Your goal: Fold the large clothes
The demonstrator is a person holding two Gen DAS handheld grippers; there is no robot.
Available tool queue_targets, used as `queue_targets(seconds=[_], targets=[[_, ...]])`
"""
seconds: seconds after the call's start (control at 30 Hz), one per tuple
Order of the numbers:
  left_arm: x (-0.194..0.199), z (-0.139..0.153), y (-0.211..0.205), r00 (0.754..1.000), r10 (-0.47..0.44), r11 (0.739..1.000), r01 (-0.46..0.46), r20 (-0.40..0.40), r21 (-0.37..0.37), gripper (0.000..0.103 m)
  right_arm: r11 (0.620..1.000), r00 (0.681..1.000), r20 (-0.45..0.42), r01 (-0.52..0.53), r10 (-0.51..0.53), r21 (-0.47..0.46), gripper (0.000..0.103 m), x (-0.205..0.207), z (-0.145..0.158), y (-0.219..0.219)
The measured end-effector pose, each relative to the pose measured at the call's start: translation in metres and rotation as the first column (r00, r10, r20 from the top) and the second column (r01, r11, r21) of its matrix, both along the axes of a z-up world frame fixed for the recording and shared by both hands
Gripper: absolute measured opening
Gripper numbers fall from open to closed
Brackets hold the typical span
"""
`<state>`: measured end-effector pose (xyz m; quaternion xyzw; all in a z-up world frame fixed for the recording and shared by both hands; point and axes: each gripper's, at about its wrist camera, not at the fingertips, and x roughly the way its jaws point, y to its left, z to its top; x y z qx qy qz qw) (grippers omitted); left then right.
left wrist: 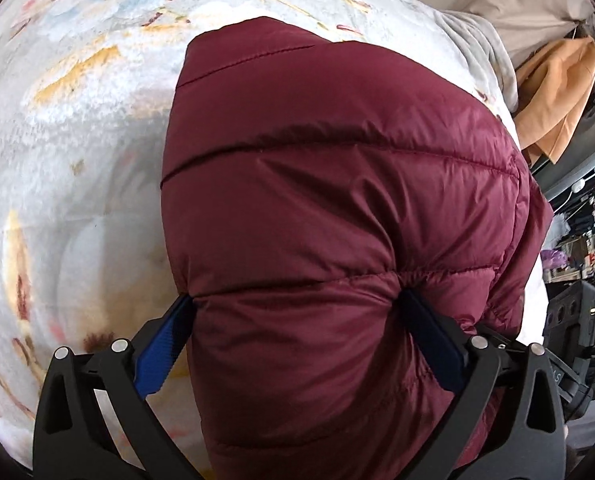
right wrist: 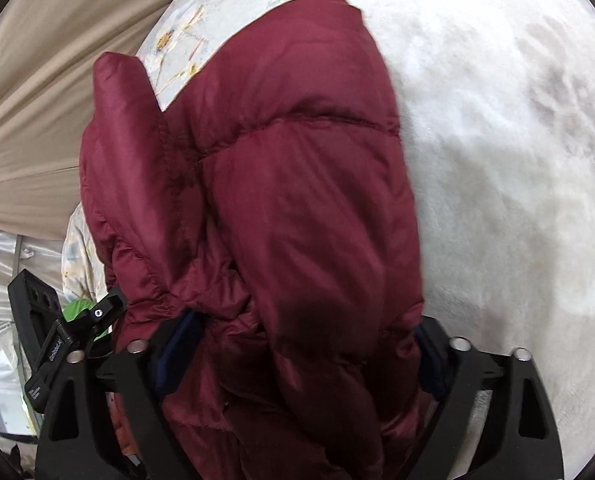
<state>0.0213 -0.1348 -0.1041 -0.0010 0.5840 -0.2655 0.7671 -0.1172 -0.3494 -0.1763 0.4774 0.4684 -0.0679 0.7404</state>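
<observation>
a pale floral blanket (left wrist: 77,128) spreads over the bed beyond and to the left of the left hand-held gripper (left wrist: 297,300); in the right wrist view the same blanket (right wrist: 497,160) reads almost plain white, ahead and to the right of the right hand-held gripper (right wrist: 309,320). a beige curtain (right wrist: 37,100) hangs far to the left of the right one. the maroon quilted puffer jacket (left wrist: 337,200) fills the middle of both views, bunched and puffy, reaching forward from each hand-held gripper over the blanket. in the right wrist view the jacket (right wrist: 277,180) is folded thick, with a sleeve-like lobe to the upper left. the left hand-held gripper is clamped on a fat fold of the jacket, its blue-padded fingers (left wrist: 165,344) set fairly wide and pressing into the fabric from both sides. the right hand-held gripper likewise pinches a thick wad of jacket between its fingers (right wrist: 177,344). an orange cloth (left wrist: 557,92) hangs far to the upper right of the left one.
</observation>
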Motion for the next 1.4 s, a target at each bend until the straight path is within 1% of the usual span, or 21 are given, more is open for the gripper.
queue_targets(seconds=[0.03,0.1,0.13,0.17,0.2,0.3,0.37,0.43,0.5,0.63,0.7,0.73,0.8,0.87,0.93,1.0,1.1,1.17,1.23,1.33,1.4], targets=[[-0.001,0.003,-0.003,1.0,-0.006,1.0,0.006,0.005,0.007,0.093,1.0,1.0,0.009,-0.007,0.007,0.004,0.065,0.002,0.002,0.001],[-0.007,0.014,-0.014,0.999,-0.036,0.999,0.035,0.027,0.033,0.076,1.0,1.0,0.025,-0.019,0.019,0.004,0.042,0.002,0.007,0.003],[-0.01,0.021,-0.018,0.998,-0.053,0.998,0.051,0.034,0.046,0.072,1.0,0.999,0.033,-0.027,0.027,-0.007,0.036,0.002,0.014,0.004],[-0.009,0.026,-0.02,0.997,-0.067,0.997,0.065,0.039,0.053,0.064,1.0,0.999,0.04,-0.027,0.027,-0.01,0.029,0.001,0.018,0.005],[-0.01,0.033,-0.02,0.996,-0.077,0.996,0.075,0.043,0.052,0.056,1.0,0.998,0.052,-0.025,0.026,-0.017,0.025,-0.001,0.025,0.005],[-0.007,0.06,-0.018,0.994,-0.098,0.995,0.097,0.057,0.021,0.042,0.999,0.993,0.114,-0.008,0.013,-0.038,0.021,-0.009,0.05,0.007],[-0.008,0.083,-0.017,0.989,-0.116,0.993,0.116,0.09,-0.001,0.04,0.998,0.988,0.151,0.005,0.004,-0.058,0.021,-0.014,0.069,0.01],[-0.01,0.107,-0.015,0.979,-0.138,0.99,0.139,0.15,0.002,0.04,0.997,0.981,0.192,0.019,-0.003,-0.08,0.021,-0.016,0.089,0.014],[-0.016,0.138,-0.013,0.96,-0.155,0.987,0.158,0.233,0.008,0.04,0.993,0.97,0.244,0.031,-0.003,-0.112,0.021,-0.02,0.114,0.018],[-0.018,0.186,0.0,0.927,-0.152,0.987,0.164,0.342,-0.004,0.04,0.985,0.943,0.333,0.052,0.006,-0.164,0.021,-0.018,0.157,0.03],[-0.017,0.213,0.012,0.907,-0.136,0.988,0.155,0.399,-0.015,0.04,0.979,0.925,0.379,0.057,0.022,-0.194,0.021,-0.013,0.18,0.039],[-0.016,0.221,0.016,0.9,-0.129,0.989,0.149,0.417,-0.017,0.04,0.977,0.916,0.399,0.058,0.031,-0.208,0.021,-0.01,0.19,0.044],[-0.013,0.243,0.03,0.879,-0.102,0.991,0.129,0.466,-0.026,0.04,0.971,0.896,0.441,0.053,0.057,-0.233,0.021,-0.001,0.212,0.056],[-0.01,0.26,0.043,0.857,-0.077,0.994,0.108,0.51,-0.031,0.04,0.965,0.876,0.475,0.043,0.088,-0.257,0.021,0.011,0.231,0.071],[-0.004,0.277,0.062,0.833,-0.048,0.996,0.082,0.552,-0.037,0.04,0.963,0.859,0.499,0.032,0.111,-0.269,0.021,0.021,0.241,0.082],[0.003,0.286,0.076,0.818,-0.027,0.997,0.062,0.575,-0.041,0.04,0.959,0.841,0.523,0.017,0.139,-0.281,0.021,0.038,0.252,0.097],[0.016,0.296,0.099,0.797,0.001,0.999,0.025,0.604,-0.034,0.04,0.957,0.825,0.539,-0.011,0.173,-0.29,0.021,0.069,0.258,0.115],[0.027,0.293,0.109,0.792,0.015,1.0,-0.001,0.61,-0.022,0.04,0.954,0.821,0.535,-0.036,0.198,-0.298,0.022,0.096,0.256,0.126],[0.037,0.285,0.119,0.792,0.018,1.0,-0.021,0.61,-0.003,0.04,0.951,0.825,0.52,-0.066,0.223,-0.303,0.022,0.122,0.25,0.138],[0.065,0.257,0.139,0.818,0.028,0.999,-0.041,0.575,0.009,0.042,0.945,0.837,0.483,-0.113,0.258,-0.308,0.024,0.148,0.23,0.143],[0.095,0.218,0.148,0.85,0.021,0.999,-0.038,0.526,0.023,0.047,0.94,0.858,0.433,-0.146,0.275,-0.308,0.029,0.175,0.206,0.149]])
